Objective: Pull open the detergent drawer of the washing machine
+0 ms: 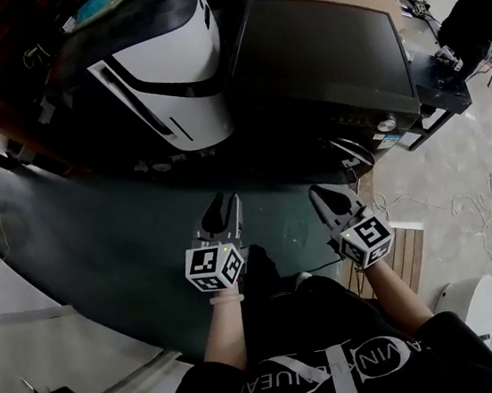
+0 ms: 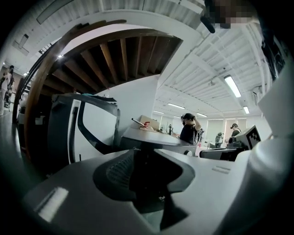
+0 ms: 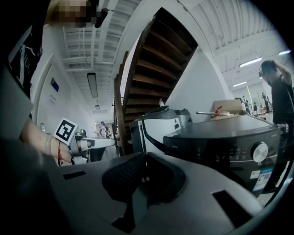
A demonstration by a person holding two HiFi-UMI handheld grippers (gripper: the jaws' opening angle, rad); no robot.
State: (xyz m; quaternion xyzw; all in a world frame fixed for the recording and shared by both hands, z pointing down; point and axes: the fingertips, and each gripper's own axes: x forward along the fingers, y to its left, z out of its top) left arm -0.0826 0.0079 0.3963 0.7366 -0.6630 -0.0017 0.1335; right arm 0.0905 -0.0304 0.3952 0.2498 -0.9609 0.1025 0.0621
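Dark-grey washing machine is sitting untouched, its detergent drawer not yet pulled; left tongs are hovering spread and empty, right tongs pressed together, both short of it.

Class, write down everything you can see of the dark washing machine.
The washing machine is a dark grey box with a flat, bare top, standing upright beside a white-and-black appliance. Its front control panel carries a round silver knob, a row of markings and a sticker. No part of it stands pulled out. The left gripper and right gripper hang short of it.
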